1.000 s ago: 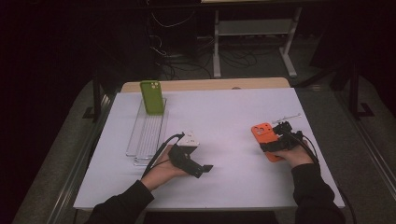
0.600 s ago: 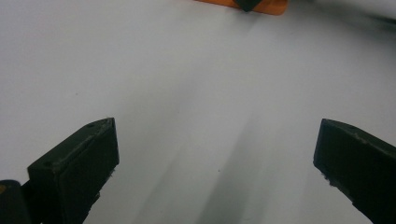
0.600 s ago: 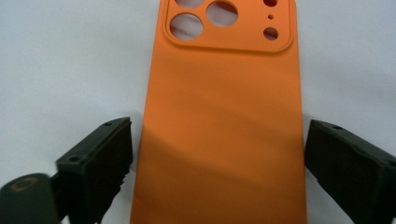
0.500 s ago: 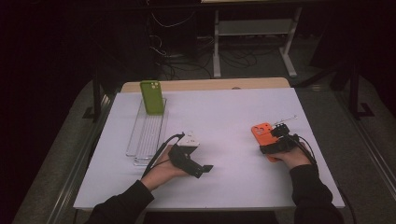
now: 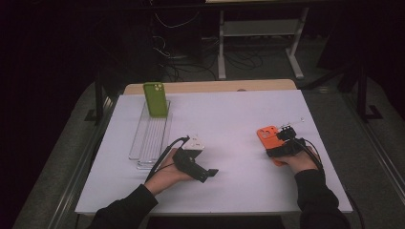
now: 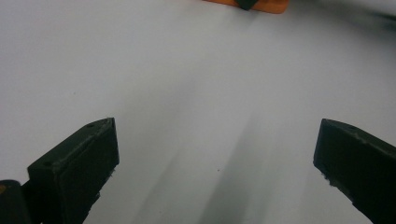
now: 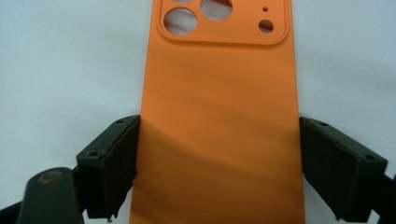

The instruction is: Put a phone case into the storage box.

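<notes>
the worktop [image 5: 229, 124] is the largest thing, a white sheet over a wooden top whose far edge shows as a tan strip; its surroundings are dark, and the frames and cables on the floor behind are hard to make out. on its left part lies a clear plastic rack [image 5: 150, 138], long and ribbed, its edges faint against the white. a green phone case [image 5: 155, 99] stands upright at the rack's far end.

the orange phone case [image 7: 219, 116] lies flat on the right part of the worktop, camera cut-outs pointing away from the person. in the high view its near half is hidden under the right claw [image 5: 279, 145] and hand; in the right claw's view its lower end is cut off by the picture's edge, and in the left claw's view only a sliver of it [image 6: 247, 4] shows at the top.

the right claw [image 7: 219, 168] straddles the orange case, one jaw at each long edge. its jaws have just been closing on it; the left jaw looks to meet the edge, while at the right jaw i cannot tell touch from a hair's gap.

the left claw [image 5: 198, 167] rests low over bare worktop, well apart from the case, its jaws [image 6: 210, 163] spread wide with nothing between them.
</notes>
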The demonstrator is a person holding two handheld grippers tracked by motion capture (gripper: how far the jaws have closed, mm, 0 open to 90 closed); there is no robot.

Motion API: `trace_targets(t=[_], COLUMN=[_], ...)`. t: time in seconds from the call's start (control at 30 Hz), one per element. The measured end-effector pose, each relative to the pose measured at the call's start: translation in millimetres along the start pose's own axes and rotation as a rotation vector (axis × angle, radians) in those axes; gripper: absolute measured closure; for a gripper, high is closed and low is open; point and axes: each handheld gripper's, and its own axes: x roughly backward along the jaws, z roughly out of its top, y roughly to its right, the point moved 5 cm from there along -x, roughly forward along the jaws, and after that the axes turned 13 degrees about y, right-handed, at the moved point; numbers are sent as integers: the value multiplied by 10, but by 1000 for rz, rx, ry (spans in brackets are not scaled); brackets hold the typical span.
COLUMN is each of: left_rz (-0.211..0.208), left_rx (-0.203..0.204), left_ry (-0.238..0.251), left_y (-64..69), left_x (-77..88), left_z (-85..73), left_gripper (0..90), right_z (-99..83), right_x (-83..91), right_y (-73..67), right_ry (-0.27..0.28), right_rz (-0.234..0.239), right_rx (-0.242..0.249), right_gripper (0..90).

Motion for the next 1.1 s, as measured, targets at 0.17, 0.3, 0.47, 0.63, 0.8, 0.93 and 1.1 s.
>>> trace_targets(t=[0.17, 0.3, 0.47, 0.63, 0.8, 0.93, 1.1], left_rz=[-1, -5, -13, -36, -42, -62, -71], left_rx=[0, 11, 2, 13, 21, 30, 18], left_ry=[3, 20, 19, 29, 33, 11, -7], left_y=[-13, -8, -25, -38, -85, -104, -104], left_x=[12, 19, 47, 76, 91, 79, 7], left_z=[10, 35, 80, 159, 239, 276, 351], left_gripper=[0, 0, 0, 0, 0, 0, 0], right_z=[-1, 13, 89, 198, 291, 354, 435], right_x=[3, 20, 83, 146, 143, 140, 160], right_y=[10, 19, 15, 7, 18, 12, -1], right_ry=[-3, -1, 20, 49, 50, 53, 67], right_rz=[6, 23, 38, 79, 129, 158, 192], right_rx=[-4, -22, -2, 53, 86, 114, 154], right_gripper=[153, 153, 153, 153, 153, 153, 153])
